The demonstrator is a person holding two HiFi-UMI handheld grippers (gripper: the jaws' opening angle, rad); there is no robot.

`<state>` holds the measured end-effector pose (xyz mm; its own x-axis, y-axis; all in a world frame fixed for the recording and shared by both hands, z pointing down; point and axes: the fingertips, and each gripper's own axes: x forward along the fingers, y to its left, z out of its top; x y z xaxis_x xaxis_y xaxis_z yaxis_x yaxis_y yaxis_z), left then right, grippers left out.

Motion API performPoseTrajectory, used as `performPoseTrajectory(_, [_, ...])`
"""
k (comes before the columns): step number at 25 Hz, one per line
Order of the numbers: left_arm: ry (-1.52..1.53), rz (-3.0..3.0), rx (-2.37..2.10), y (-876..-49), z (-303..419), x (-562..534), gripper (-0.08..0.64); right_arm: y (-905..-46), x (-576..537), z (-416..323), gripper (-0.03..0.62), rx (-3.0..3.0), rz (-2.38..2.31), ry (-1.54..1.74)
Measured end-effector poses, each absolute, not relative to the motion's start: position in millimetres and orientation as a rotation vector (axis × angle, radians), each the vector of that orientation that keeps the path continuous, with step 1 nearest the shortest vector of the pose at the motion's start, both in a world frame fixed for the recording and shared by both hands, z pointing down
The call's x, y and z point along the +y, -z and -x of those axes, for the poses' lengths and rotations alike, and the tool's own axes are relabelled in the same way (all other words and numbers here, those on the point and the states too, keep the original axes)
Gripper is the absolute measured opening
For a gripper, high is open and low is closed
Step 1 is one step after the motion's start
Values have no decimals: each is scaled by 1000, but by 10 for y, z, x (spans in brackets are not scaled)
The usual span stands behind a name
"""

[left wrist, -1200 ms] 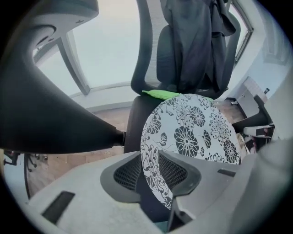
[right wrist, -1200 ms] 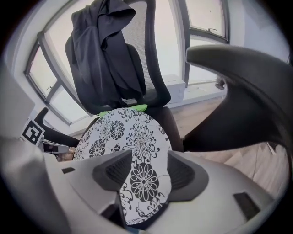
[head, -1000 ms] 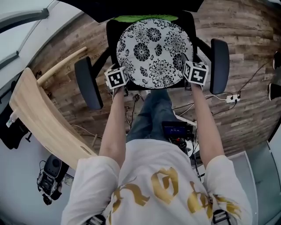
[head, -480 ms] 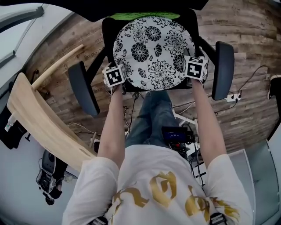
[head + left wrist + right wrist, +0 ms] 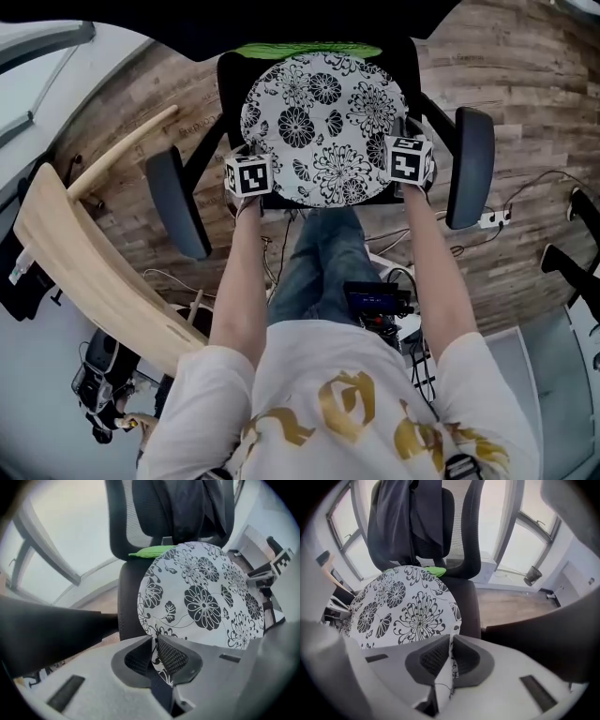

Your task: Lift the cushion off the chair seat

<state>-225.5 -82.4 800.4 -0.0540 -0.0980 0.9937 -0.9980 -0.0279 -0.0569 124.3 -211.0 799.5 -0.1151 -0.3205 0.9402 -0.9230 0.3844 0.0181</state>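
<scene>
reaching both arms straight out over my knees, i am holding the left gripper at the near left edge of the cushion and the right gripper at its near right edge, both pointing steeply down. the jaws of each are closing, and in each gripper view a fold of the cushion's rim is sitting pinched between the ribbed pads, so both claws are clamping on the fabric. the round black-and-white flowered cushion is lying on the seat of the black office chair, covering most of it, with a strip of something green peeking out behind it at the foot of the backrest. a dark garment is hanging over the backrest. the left armrest and the right armrest are standing just outside my grippers. the chair is resting on a wood-plank floor; a pale curved wooden board is lying to my left, a power strip with cables to my right, and tall windows are showing beyond the chair.
</scene>
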Motion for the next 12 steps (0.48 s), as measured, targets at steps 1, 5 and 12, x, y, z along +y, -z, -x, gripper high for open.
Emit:
performPoseTrajectory(1, [-1254, -1292, -1289, -7993, 2219, -825, 37, -7978, -2099, -1255, 25, -1650, -1130, -770])
performPoseTrajectory(5, [-1230, -1290, -1299, -7916, 2221, -840, 28, -7946, -2105, -1243, 21, -1650, -1116, -778])
performPoseTrajectory(12, [-1179, -1306, -1327, -7830, 2258, -883, 25, -7863, -2114, -1194, 21, -1648, -1039, -730])
